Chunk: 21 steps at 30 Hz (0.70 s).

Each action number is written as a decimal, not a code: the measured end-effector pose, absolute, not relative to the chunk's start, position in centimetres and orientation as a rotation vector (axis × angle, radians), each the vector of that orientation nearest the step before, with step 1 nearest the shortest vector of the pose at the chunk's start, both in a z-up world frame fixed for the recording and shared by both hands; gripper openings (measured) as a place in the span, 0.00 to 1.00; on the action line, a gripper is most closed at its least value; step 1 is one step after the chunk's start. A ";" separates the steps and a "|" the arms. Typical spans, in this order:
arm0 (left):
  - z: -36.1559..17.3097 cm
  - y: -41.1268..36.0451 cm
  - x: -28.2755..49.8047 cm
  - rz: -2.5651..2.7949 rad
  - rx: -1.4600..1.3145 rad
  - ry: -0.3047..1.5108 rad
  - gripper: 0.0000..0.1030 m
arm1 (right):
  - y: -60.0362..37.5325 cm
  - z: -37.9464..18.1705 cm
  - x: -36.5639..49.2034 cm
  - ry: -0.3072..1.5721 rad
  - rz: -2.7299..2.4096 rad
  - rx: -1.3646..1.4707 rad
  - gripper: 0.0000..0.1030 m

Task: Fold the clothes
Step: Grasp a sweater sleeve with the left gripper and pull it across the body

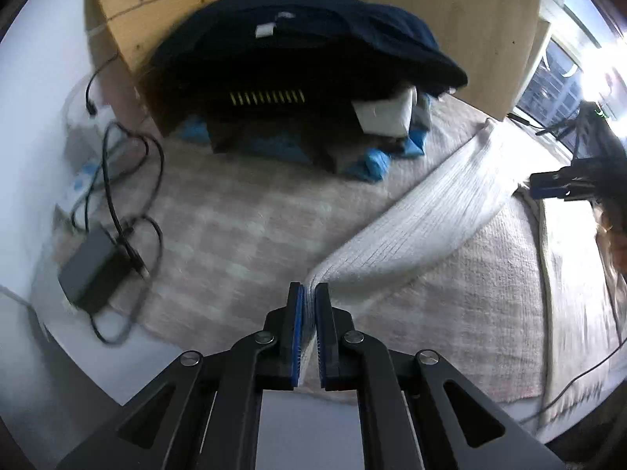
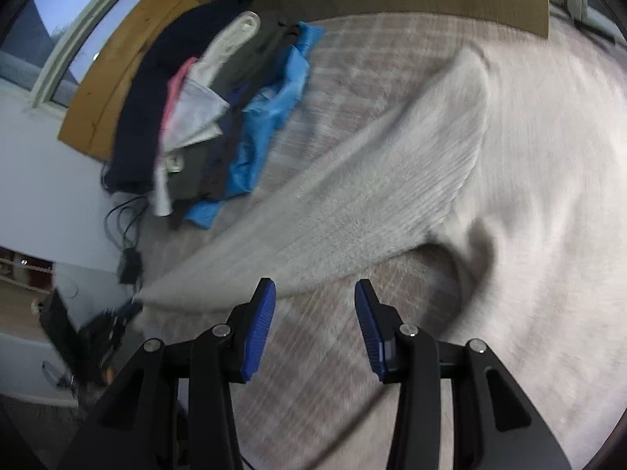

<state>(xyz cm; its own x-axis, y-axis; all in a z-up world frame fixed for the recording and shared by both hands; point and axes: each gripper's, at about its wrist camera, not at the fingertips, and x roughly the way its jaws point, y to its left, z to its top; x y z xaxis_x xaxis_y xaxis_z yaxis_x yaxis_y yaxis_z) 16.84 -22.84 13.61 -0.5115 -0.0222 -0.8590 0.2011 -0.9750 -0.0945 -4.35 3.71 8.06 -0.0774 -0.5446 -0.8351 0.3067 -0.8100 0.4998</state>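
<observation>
A bed (image 1: pixel 243 227) under a pale checked blanket fills both views, with a wooden headboard (image 1: pixel 129 19) behind and windows at the room's edge. A clothes pile (image 1: pixel 305 51) — dark navy on top, blue beneath — sits by the headboard; a black adapter (image 1: pixel 94 270) with cables lies at the bed's edge. The white ribbed garment (image 1: pixel 423 219) stretches in a band across the blanket. The left tool (image 1: pixel 309 293) is clenched on one corner of it. The right tool (image 2: pixel 315 293) stands released just above the garment's edge, over open blanket.
</observation>
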 end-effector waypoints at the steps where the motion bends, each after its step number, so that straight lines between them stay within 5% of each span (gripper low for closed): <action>1: 14.1 -23.0 16.7 -2.638 1.490 0.278 0.05 | 4.2 9.0 -4.1 -0.247 -1.945 1.640 0.41; 7: 15.8 -23.3 14.4 -2.727 1.522 0.222 0.05 | 7.0 11.5 -1.7 -0.074 -2.086 1.639 0.50; 12: 15.4 -23.2 12.9 -2.762 1.567 0.217 0.05 | 5.6 6.1 0.9 -0.052 -2.039 1.743 0.50; 18: 13.6 -22.4 12.7 -2.767 1.659 0.171 0.05 | 3.7 2.5 3.1 0.212 -2.104 1.783 0.50; 21: 12.8 -22.7 12.9 -2.698 1.669 0.101 0.06 | 3.8 2.5 3.4 0.266 -2.099 1.771 0.40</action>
